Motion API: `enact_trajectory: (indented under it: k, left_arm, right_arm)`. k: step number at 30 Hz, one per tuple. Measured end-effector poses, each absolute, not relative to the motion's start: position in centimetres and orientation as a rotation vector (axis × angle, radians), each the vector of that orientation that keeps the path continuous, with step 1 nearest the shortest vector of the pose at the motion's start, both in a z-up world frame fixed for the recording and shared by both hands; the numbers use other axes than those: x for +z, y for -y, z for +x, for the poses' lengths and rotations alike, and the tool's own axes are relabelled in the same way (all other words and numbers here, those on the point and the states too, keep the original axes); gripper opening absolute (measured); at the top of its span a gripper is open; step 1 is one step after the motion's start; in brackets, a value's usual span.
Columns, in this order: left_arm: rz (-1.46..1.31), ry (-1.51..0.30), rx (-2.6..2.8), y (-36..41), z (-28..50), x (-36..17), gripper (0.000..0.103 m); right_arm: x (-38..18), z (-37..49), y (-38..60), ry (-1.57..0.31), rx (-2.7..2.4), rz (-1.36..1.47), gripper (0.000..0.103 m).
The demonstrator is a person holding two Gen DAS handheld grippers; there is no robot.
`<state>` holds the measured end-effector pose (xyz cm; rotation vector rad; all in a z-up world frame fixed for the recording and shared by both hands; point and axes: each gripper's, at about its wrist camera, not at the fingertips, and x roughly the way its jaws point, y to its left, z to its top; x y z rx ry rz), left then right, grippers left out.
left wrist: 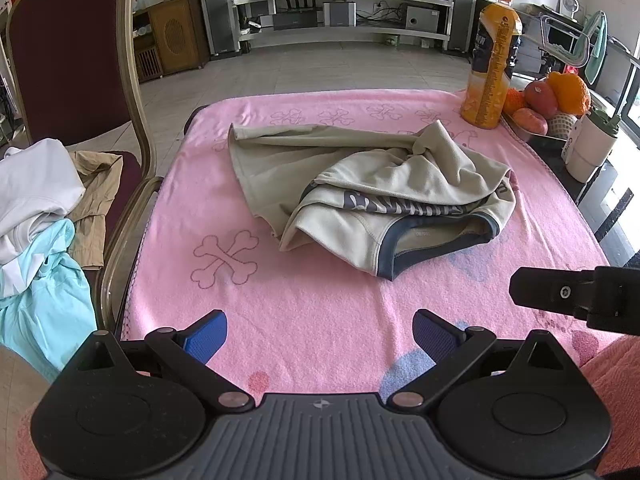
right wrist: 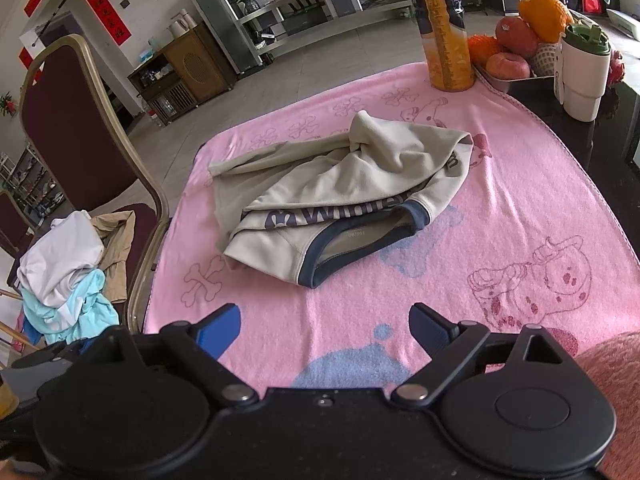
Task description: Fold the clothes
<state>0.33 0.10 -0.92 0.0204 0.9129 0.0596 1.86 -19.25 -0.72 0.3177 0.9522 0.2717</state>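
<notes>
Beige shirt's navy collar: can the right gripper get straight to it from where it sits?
Probably yes. The right gripper is open and empty, and only bare pink towel lies between it and the beige shirt.

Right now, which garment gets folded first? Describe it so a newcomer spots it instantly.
Start at the pink towel spread over the table. Crumpled near its middle lies the beige shirt, untouched by either gripper. Unlike the white, light blue and tan clothes piled on the chair beside the table, it has a dark blue collar and dark blue lettering across the front.
</notes>
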Motion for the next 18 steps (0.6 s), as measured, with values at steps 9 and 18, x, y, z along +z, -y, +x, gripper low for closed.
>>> enact_trajectory:
  k: [9, 18]
  left_arm:
    - [0.018, -0.916, 0.064, -0.1, 0.39, -0.86, 0.1]
    - [0.012, -0.922, 0.063, -0.13, 0.46, -0.83, 0.1]
  right_arm:
    - [-0.61, 1.88, 19.33, -0.95, 0.275, 0.322, 0.092]
    - [-0.58, 1.89, 19.28, -0.948, 0.276, 0.325, 0.093]
